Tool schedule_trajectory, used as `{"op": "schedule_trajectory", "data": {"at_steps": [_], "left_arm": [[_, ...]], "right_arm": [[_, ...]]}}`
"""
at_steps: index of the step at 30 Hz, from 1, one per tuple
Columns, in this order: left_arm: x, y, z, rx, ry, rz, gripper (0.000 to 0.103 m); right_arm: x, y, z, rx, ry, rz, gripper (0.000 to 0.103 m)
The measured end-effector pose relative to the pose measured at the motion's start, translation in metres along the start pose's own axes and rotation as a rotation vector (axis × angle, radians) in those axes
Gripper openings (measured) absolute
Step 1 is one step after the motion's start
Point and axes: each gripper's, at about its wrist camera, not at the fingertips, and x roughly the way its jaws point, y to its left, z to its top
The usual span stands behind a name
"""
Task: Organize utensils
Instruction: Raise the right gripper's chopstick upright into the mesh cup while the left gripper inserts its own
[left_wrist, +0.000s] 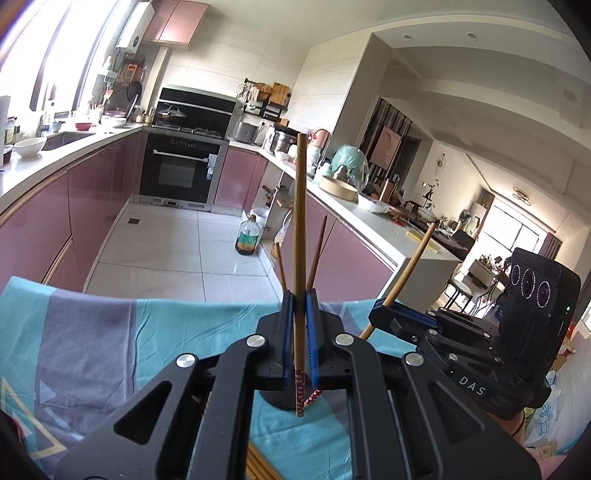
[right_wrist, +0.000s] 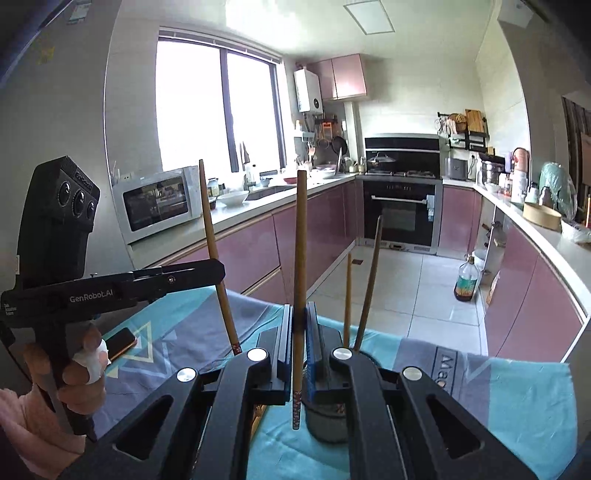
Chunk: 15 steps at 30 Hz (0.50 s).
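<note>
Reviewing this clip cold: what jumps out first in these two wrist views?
Each hand-held gripper is clamped on an upright chopstick: the left hand-held gripper on one chopstick, the right hand-held gripper on another chopstick. Just beyond, a dark holder with two more chopsticks stands on the teal patterned cloth.

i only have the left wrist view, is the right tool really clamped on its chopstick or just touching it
Observer: Clamped. In the right wrist view the right tool is shut on the right chopstick, which is held upright with its patterned end down.
Operator: is that tip in the holder yet
Observer: It doesn't look like it. The tip shows just left of the dark holder, beside its wall.
Operator: anything on the cloth under my left side
Observer: A dark phone-like slab lies on the cloth, below the left tool, which is gripping the left chopstick.
</note>
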Motion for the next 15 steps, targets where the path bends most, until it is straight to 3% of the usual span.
{"op": "schedule_trajectory", "data": {"at_steps": [9, 15], "left_arm": [[0.018, -0.014, 0.026, 0.017, -0.047, 0.005, 0.008], [0.045, -0.015, 0.026, 0.023, -0.016, 0.023, 0.008]], "right_arm": [[-0.004, -0.011, 0.022, -0.018, -0.055, -0.053, 0.005], [0.008, -0.018, 0.024, -0.017, -0.064, -0.084, 0.005]]}}
